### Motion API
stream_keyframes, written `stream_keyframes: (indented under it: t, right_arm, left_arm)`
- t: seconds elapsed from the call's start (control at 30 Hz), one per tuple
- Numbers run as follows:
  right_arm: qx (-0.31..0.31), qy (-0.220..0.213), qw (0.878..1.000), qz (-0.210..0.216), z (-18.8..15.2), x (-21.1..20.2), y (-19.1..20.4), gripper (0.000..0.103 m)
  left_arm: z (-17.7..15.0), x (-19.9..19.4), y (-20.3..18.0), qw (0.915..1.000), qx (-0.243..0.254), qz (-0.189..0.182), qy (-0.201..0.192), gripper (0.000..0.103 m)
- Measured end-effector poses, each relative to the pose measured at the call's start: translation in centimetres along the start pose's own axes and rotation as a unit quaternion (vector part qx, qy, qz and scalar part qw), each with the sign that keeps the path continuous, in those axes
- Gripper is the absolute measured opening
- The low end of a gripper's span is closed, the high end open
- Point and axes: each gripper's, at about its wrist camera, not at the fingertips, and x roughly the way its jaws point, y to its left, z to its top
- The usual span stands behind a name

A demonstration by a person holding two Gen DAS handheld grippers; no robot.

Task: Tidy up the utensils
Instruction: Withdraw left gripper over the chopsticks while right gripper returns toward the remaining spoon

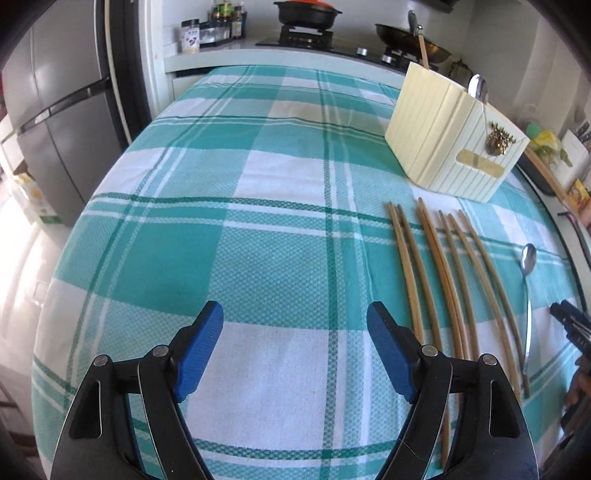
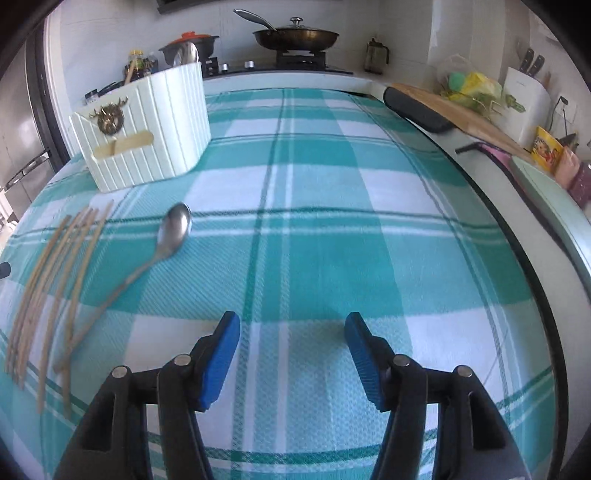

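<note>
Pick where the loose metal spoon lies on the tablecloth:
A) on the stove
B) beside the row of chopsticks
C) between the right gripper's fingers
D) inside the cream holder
B: the spoon lies flat on the cloth next to the chopsticks, short of the cream holder.

Table with teal-and-white checked cloth (image 1: pixel 229 177) fills the foreground; taken as landmark. Beyond its far edge: pale counter (image 2: pixel 295 75) with a gas hob (image 1: pixel 306 37). On the hob, a black pot with orange lid (image 1: pixel 306 14) and a dark frying pan with glass lid (image 2: pixel 295 37). Spice jars (image 1: pixel 225 22) sit on the counter, left of the hob. Left of the table: grey fridge (image 1: pixel 55 110), floor beside it washed out by bright light. Right of the table: wooden board (image 2: pixel 454 107), white knife block (image 2: pixel 524 96), yellow packet (image 2: pixel 546 151). Walls pale.
</note>
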Motion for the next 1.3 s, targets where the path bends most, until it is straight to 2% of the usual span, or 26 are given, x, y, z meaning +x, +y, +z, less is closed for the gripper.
stream_keyframes:
  t: [0.07, 0.17, 0.5, 1.3]
  right_arm:
    - [0.0, 0.001, 1.0, -0.009, 0.0, -0.1, 0.0, 0.061]
    - [0.004, 0.001, 1.0, -0.006, -0.1, 0.0, -0.1, 0.061]
    - [0.007, 0.001, 1.0, -0.004, -0.1, 0.1, 0.1, 0.062]
    - [0.005, 0.001, 1.0, -0.005, -0.1, 0.2, 0.1, 0.063]
  left_arm:
    - [-0.7, 0.7, -0.3, 0.9998, 0.01, 0.017, 0.002, 0.082]
    - [-1.5, 1.1, -1.0, 0.9984, 0.033, 0.042, -0.017, 0.088]
    - [-1.2, 1.6, -0.7, 0.9989, 0.032, 0.034, -0.005, 0.102]
    - [-1.3, 1.5, -0.6, 0.999, 0.029, 0.034, -0.006, 0.103]
